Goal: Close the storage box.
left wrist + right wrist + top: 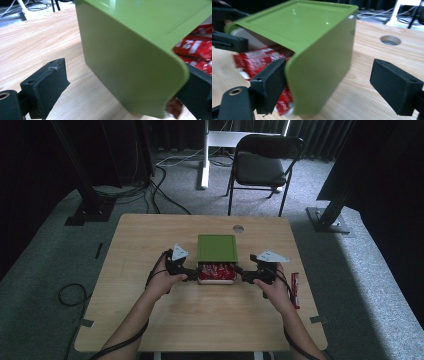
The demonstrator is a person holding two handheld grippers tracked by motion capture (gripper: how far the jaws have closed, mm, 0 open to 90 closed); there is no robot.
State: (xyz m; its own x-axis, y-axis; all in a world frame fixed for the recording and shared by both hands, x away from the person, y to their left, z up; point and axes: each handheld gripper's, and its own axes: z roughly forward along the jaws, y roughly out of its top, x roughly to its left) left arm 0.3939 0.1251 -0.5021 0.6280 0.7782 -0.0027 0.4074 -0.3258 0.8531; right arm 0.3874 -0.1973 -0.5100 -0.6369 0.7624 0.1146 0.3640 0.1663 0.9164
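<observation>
This looks like a recording lab or studio room, not a home. A plain wooden table [200, 310] with a round cable hole [238, 228] stands alone on grey carpet [45, 270]. Black curtains [320, 137] close off the far wall. Dark metal stands on flat base plates [327, 215] rise at the far left and far right of the table, like rig frames. Loose cables [165, 195] run over the floor on the left. A black folding chair [262, 167] and a white table leg [204, 155] stand behind.

Left gripper [192, 269] jaws spread, right gripper [241, 272] jaws spread
</observation>
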